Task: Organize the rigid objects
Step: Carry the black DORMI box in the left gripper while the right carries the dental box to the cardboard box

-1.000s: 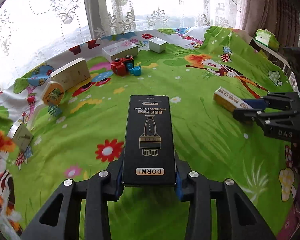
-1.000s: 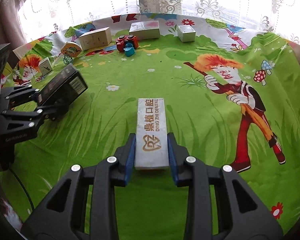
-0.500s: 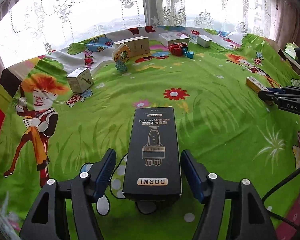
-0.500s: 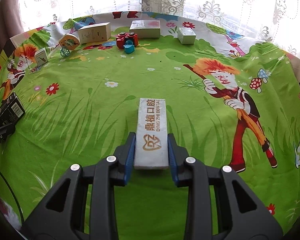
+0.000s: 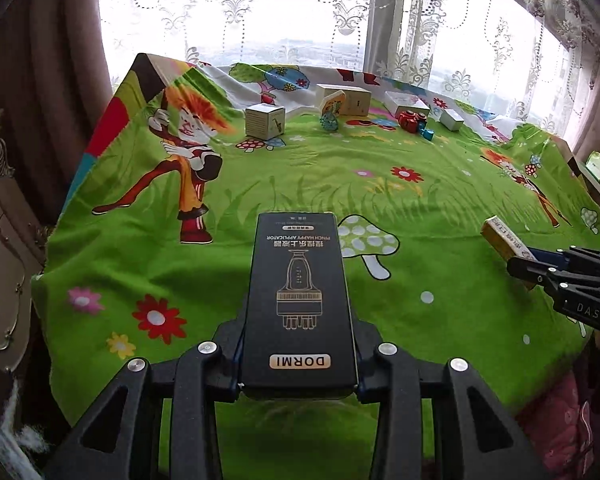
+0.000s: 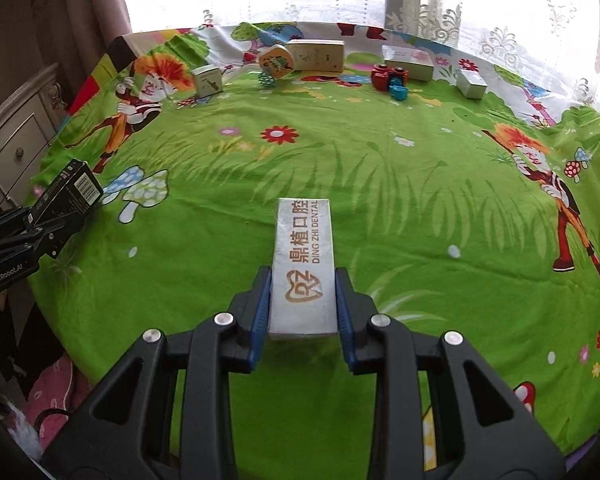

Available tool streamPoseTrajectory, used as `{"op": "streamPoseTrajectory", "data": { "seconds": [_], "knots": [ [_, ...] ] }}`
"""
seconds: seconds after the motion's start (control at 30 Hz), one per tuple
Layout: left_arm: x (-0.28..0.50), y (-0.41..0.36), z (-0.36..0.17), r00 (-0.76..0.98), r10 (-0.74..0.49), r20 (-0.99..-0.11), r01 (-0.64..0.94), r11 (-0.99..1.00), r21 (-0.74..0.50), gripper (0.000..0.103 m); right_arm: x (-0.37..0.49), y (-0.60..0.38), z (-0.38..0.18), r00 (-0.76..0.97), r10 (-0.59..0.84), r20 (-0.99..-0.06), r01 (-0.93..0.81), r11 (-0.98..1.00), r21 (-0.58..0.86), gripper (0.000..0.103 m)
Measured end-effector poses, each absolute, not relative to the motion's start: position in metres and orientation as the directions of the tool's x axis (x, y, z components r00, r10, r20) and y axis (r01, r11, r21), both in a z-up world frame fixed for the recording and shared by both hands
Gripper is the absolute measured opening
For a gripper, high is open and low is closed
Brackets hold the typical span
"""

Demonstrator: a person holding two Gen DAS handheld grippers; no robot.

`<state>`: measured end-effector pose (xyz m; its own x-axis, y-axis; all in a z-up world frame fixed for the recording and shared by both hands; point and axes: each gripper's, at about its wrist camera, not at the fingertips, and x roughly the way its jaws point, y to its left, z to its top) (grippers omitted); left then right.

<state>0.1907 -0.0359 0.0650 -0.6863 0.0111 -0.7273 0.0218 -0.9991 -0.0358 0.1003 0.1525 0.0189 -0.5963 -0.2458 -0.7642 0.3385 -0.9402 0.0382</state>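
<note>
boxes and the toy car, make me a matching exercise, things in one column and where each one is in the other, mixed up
Things:
1. black box
2. silver box
3. toy car
4. saxophone box

Places:
A. far edge, beside a teal cup
B. in the right gripper
C. far left, by the mushrooms
D. in the left gripper

Pairs: 1-D, 2-B, 3-A, 4-C

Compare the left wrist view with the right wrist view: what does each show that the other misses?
Left wrist only: the DORMI printing on top of the black box and a green packet at the far right edge. Right wrist only: the white dental box's lettering and the black box's barcode side. Both: each tongs shut on its box, the green cloth, and the far row with the red toy car.
</note>
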Motion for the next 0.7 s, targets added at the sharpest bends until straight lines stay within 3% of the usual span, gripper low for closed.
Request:
{"op": "streamPoseTrajectory", "data": {
  "seconds": [0.23,0.7],
  "knots": [
    [0.225,-0.032,0.078,-0.704,0.025,-0.709,-0.013,-1.000,-0.022,0.040,0.149,0.100,0.028,-0.577,-0.307,-0.756,0.467,-0.884,0.003,0.034],
    [0.251,0.012,0.101,-0.727,0.099,-0.679,-0.127,-0.992,-0.008,0.040,0.208,0.136,0.060,-0.634,-0.307,-0.710,0.426,-0.904,0.011,0.034]
  ]
}}
